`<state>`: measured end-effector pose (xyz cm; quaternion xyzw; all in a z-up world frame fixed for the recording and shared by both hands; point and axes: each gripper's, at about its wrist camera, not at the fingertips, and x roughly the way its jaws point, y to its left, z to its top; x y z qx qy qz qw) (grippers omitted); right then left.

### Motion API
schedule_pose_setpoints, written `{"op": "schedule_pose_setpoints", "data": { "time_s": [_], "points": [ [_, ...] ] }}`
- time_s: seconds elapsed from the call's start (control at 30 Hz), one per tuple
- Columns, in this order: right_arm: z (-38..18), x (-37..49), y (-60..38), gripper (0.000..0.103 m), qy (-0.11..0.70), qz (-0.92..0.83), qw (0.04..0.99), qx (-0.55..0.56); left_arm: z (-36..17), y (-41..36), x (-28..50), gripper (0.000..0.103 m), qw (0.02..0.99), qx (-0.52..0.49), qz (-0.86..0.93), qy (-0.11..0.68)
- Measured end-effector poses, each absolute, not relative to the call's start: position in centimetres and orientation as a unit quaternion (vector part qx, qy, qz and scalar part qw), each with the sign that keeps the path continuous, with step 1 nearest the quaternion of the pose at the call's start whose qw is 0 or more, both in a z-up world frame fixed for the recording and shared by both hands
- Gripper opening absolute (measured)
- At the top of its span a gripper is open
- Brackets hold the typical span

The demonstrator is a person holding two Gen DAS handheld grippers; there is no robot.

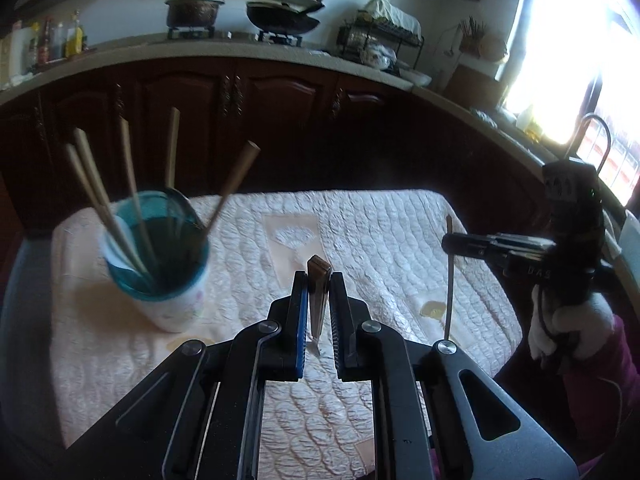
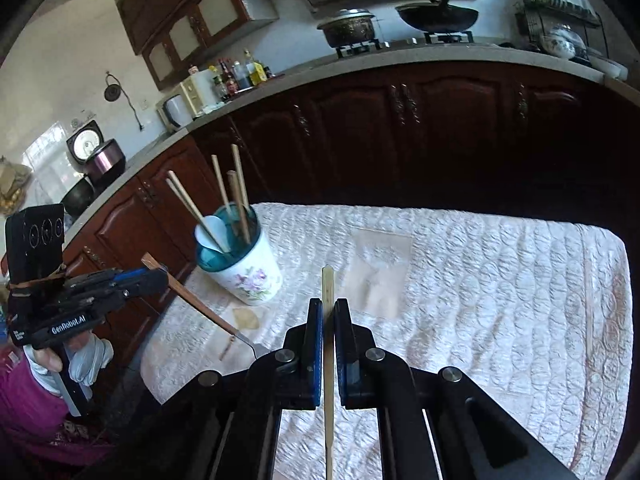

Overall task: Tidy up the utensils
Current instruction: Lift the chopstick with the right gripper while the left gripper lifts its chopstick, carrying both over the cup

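A white floral cup with a teal rim (image 1: 160, 264) stands on the quilted table cover at the left and holds several wooden chopsticks and a white spoon; it also shows in the right wrist view (image 2: 244, 264). My left gripper (image 1: 319, 280) is shut on a brown-handled metal utensil (image 1: 318, 296), held above the cover to the right of the cup; the utensil also shows in the right wrist view (image 2: 192, 296). My right gripper (image 2: 328, 312) is shut on a single wooden chopstick (image 2: 328, 360), held upright at the right (image 1: 450, 276).
The quilted white cover (image 2: 480, 300) spans the table. Dark wooden cabinets (image 1: 240, 120) and a counter with a pot (image 1: 194, 8), a wok (image 1: 284, 18), bottles and a dish rack run behind. A bright window (image 1: 568, 60) is at the right.
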<state>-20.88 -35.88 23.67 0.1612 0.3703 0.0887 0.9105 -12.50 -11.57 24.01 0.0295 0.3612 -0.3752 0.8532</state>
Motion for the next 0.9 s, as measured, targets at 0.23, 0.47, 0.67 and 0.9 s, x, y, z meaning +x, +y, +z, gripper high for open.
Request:
{"op": "schedule_pose_setpoints", "data": {
  "time_s": [0.23, 0.47, 0.67, 0.9],
  "points": [
    [26.1, -18.5, -33.6, 0.005, 0.341, 0.118, 0.919, 0.159, 27.1, -8.7, -11.6, 0.009, 0.866, 0.010, -0.359, 0.348],
    [29.8, -14.8, -30.3, 0.005, 0.298, 0.152, 0.931, 0.147, 31.7, -5.3, -9.9, 0.009, 0.885, -0.013, -0.333, 0.325],
    [32.6, -10.4, -26.6, 0.005, 0.267, 0.165, 0.940, 0.135, 34.0, -3.2, -8.4, 0.009, 0.905, -0.006, -0.299, 0.303],
    [33.7, -5.7, -23.3, 0.005, 0.239, 0.154, 0.949, 0.133, 32.0, -3.1, -6.2, 0.009, 0.913, 0.010, -0.266, 0.311]
  ]
}}
